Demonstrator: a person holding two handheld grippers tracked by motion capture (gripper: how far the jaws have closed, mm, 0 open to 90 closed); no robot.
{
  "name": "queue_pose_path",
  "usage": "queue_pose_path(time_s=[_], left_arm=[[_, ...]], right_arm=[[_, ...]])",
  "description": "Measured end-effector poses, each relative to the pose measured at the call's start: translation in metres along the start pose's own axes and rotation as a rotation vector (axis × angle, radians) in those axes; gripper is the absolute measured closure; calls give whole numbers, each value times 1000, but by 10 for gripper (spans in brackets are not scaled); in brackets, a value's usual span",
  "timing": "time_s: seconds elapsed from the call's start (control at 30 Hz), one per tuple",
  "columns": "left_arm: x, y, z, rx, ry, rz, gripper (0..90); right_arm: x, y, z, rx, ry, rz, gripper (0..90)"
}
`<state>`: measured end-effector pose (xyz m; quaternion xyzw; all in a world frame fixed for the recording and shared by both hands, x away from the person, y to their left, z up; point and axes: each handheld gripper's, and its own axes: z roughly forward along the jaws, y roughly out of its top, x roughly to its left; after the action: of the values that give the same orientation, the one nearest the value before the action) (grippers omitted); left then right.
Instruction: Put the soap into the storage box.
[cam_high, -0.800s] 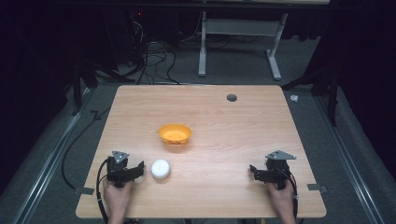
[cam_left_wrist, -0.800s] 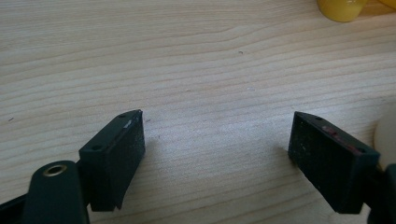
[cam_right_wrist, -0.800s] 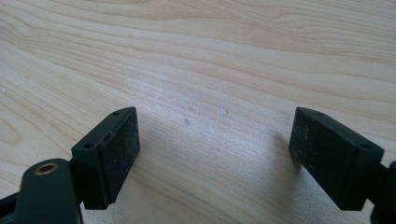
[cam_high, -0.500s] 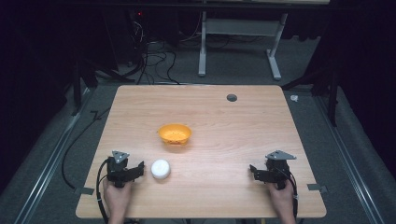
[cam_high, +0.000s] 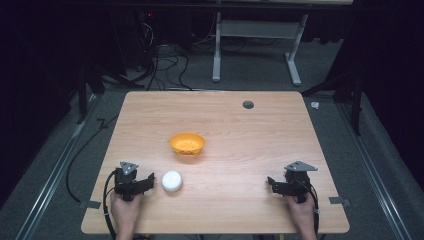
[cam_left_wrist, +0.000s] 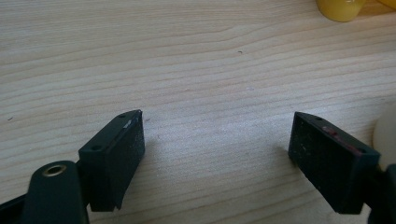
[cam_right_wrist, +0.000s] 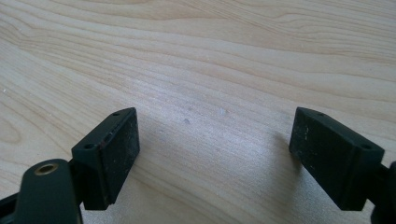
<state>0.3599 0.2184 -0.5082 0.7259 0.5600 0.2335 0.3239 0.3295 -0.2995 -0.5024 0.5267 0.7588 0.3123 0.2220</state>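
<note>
Beside the wide-open, empty left gripper (cam_high: 145, 183) sits a round white lid (cam_high: 171, 181); right gripper (cam_high: 273, 184) likewise.

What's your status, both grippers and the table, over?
Left gripper open, empty, beside white ball. Right gripper open, empty, on bare wood. Orange bowl mid-table, untouched. Nothing in the way.

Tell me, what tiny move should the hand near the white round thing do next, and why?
Probably slide the left gripper a little to its right, so the white round thing sits between its jaws. The jaws stand open over bare table, and the white thing lies just outside them, untouched, with the orange bowl farther off.
</note>
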Motion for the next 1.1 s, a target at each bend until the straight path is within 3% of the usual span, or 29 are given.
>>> queue_pose_path(time_s=[0.57,0.67,1.1], left_arm=[[2,0,-3,-3,-21,-7,168],[2,2,-7,-21,-43,-23,168],[-9,12,-25,-69,-117,6,167]], right_arm=[[0,0,0,1,-4,0,170],[0,0,0,1,-4,0,170],[0,0,0,1,-4,-1,170]])
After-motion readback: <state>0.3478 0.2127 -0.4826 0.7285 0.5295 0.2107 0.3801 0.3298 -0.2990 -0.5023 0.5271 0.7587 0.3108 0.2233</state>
